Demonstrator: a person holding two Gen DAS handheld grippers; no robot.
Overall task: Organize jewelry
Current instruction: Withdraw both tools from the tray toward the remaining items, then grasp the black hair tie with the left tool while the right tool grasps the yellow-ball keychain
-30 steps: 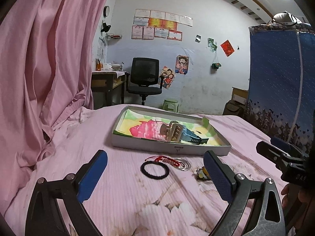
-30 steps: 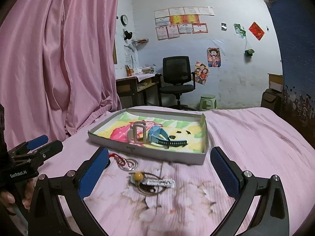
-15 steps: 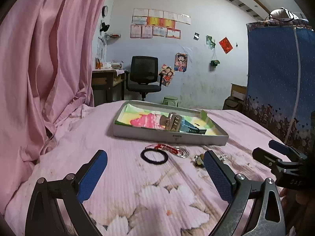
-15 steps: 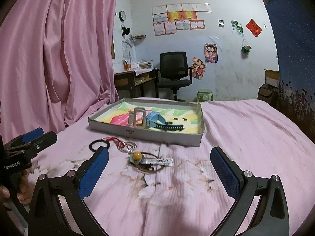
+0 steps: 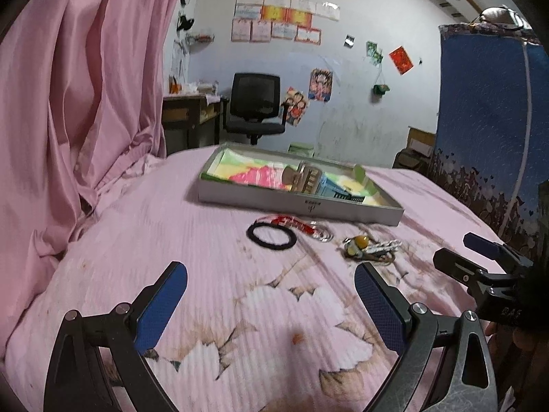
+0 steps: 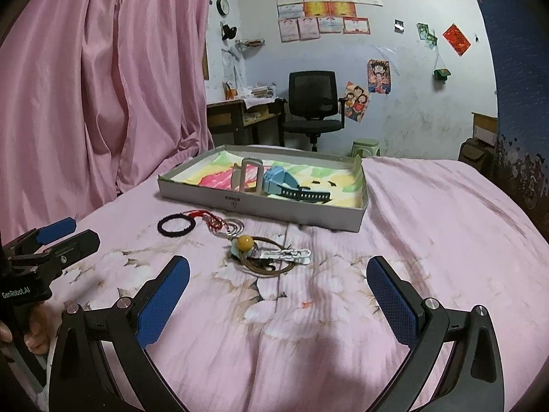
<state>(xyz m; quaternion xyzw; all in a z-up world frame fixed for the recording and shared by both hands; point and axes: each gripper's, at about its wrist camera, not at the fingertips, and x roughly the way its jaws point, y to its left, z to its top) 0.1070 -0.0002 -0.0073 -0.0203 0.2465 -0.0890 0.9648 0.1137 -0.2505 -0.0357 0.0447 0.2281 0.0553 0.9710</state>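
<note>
Jewelry is seen loose on the pink bed [image 6: 446, 223], ahead of both hand-held grippers: the left hand-held gripper [image 5: 271, 295] and right hand-held gripper [image 6: 278, 292] are held wide open and empty. Nearest lie an amber-bead piece [image 6: 246, 242] and a white clip [image 6: 291, 254], its long axis running left-right; beyond, a black ring [image 6: 176, 225]. The shallow box [image 6: 274, 207] holds a beige claw clip [image 6: 248, 179] and a blue watch [image 6: 291, 187]. Since a second ago, both grippers have been drawn back from the box.
</note>
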